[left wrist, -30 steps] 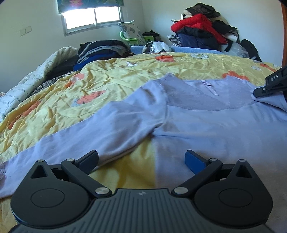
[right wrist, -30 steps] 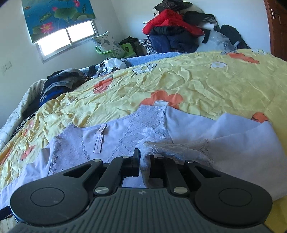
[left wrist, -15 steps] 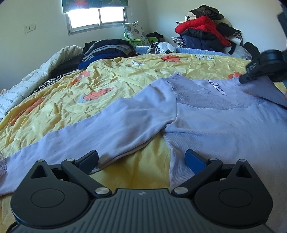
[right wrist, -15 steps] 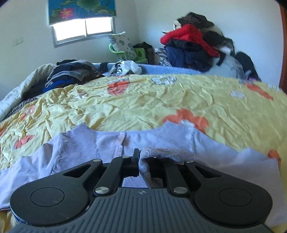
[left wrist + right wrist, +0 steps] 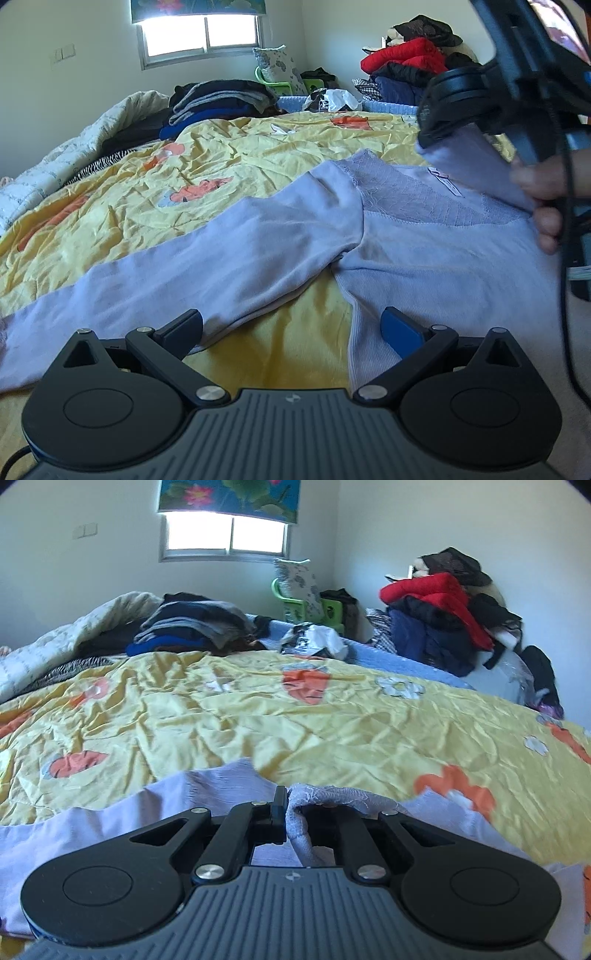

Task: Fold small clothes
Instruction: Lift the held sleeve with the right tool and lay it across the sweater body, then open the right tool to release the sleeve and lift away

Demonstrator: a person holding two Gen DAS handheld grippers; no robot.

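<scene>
A lavender long-sleeved top [image 5: 424, 254] with a lace yoke lies on the yellow flowered bedspread [image 5: 236, 166]. Its left sleeve [image 5: 207, 269] stretches out to the left. My left gripper [image 5: 291, 328] is open and empty, low over the gap between that sleeve and the body. My right gripper [image 5: 286, 812] is shut on the top's lace edge [image 5: 332, 794] and holds it lifted. It shows in the left wrist view [image 5: 476, 99] at the upper right, with the fabric hanging from it.
A stack of folded dark clothes [image 5: 221, 103] and a white quilt [image 5: 74, 144] lie at the bed's far left. A heap of red and dark clothes [image 5: 443, 613] stands in the far right corner. A green chair with a cushion [image 5: 299, 594] stands under the window.
My right gripper has lifted the top's right side and carried it left over the body. The left gripper has stayed open and has drawn back slightly.
</scene>
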